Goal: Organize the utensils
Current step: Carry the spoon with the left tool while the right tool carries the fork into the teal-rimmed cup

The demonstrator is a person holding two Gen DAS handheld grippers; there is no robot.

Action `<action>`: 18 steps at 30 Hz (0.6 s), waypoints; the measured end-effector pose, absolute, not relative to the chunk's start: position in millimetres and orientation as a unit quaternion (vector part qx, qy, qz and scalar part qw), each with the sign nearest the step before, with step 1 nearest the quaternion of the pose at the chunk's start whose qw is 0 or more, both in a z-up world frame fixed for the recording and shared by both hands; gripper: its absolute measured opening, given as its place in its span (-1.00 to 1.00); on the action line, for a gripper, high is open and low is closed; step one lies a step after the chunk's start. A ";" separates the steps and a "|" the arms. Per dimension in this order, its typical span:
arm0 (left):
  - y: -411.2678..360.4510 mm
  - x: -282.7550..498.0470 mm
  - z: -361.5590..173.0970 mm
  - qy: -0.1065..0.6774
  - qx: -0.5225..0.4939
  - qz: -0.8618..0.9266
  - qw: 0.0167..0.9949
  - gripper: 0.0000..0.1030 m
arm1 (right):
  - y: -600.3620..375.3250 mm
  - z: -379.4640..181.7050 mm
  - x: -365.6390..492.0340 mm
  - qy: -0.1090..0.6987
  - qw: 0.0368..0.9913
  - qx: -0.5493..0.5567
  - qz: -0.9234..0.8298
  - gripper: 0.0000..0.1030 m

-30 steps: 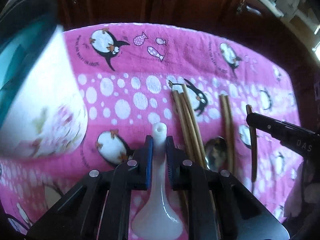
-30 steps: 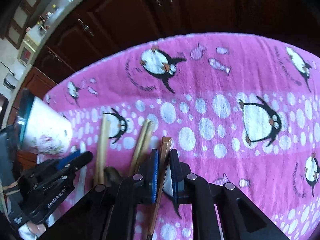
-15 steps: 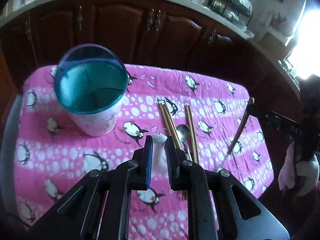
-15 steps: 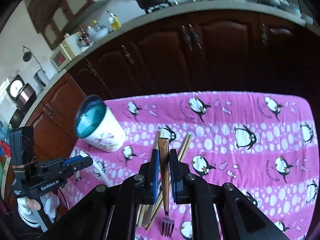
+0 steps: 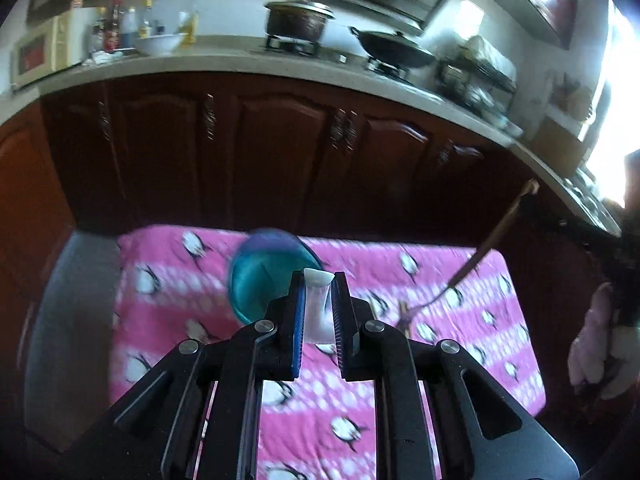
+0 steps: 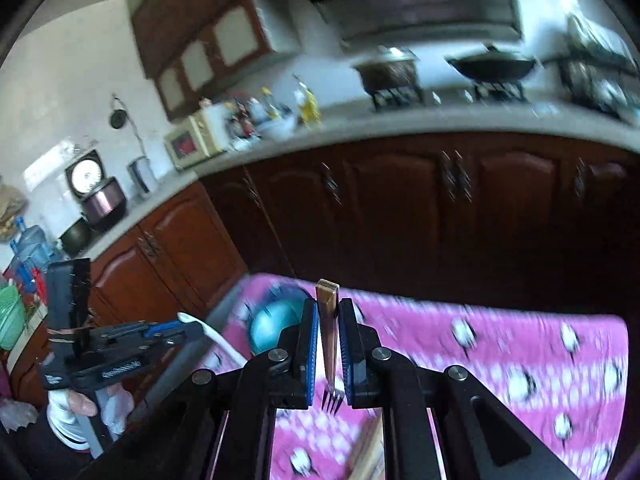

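Closest to us in the left wrist view, our left claw (image 5: 318,308) is clamped narrow on the handle of a white ceramic spoon (image 5: 317,304), whose handle end pokes up above the blue pads while the bowl end hangs below them. In the right wrist view, our right claw (image 6: 329,344) pinches a wooden-handled fork (image 6: 328,340) the same way: handle end up, tines pointing down beneath the pads. Both utensils hang in the air above the bench (image 5: 64,320), touching nothing else.

Below and beyond the claws lies a pink penguin towel (image 5: 440,340) spread over the bench. On it stands a cup with a teal inside (image 5: 260,280), just behind the left claw's tips in that view and up-left of the right claw in the other. A few chopsticks (image 6: 370,456) lie on the towel under the right claw, blurred.

Farther off run dark wooden cabinets (image 5: 280,152). On the counter above them sit a pot (image 5: 298,20) and a wok (image 5: 390,50).
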State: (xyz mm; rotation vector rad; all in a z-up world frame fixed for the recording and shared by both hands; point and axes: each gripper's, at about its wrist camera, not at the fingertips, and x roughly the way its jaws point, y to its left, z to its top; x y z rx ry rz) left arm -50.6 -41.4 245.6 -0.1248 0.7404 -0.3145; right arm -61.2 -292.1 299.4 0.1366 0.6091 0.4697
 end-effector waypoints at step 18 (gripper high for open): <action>-32.5 35.5 208.5 0.401 0.033 -0.183 0.897 -0.77 | -188.4 278.5 49.5 0.291 0.929 0.010 0.228 -0.82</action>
